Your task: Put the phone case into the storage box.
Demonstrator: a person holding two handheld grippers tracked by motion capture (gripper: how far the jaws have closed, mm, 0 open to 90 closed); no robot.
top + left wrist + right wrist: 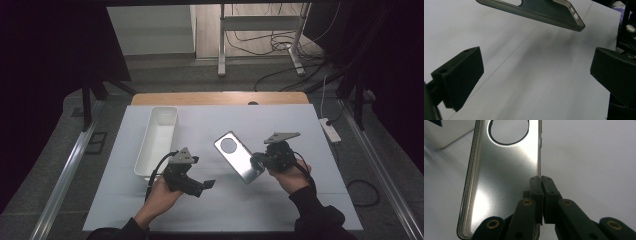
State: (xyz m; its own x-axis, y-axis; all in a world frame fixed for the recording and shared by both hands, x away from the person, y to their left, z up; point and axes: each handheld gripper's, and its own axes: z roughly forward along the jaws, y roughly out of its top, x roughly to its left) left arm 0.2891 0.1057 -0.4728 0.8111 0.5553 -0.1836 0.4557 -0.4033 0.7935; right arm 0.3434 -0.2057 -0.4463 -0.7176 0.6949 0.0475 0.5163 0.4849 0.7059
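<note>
High view: phone case [238,156], centre-right of white mat [280,210], pinched at its near right edge by right gripper [260,161]; left gripper [204,186] empty, white bin [150,160] far left.
Left gripper view: jaws wide, clear mat ahead, case lifted off the surface for handover, seemingly.
Right gripper view: jaws clamp the case's thin side wall.

Left gripper [209,184] held low, fingers [459,77] spread wide; right gripper [256,161] fingers [535,187] pinched together
</note>
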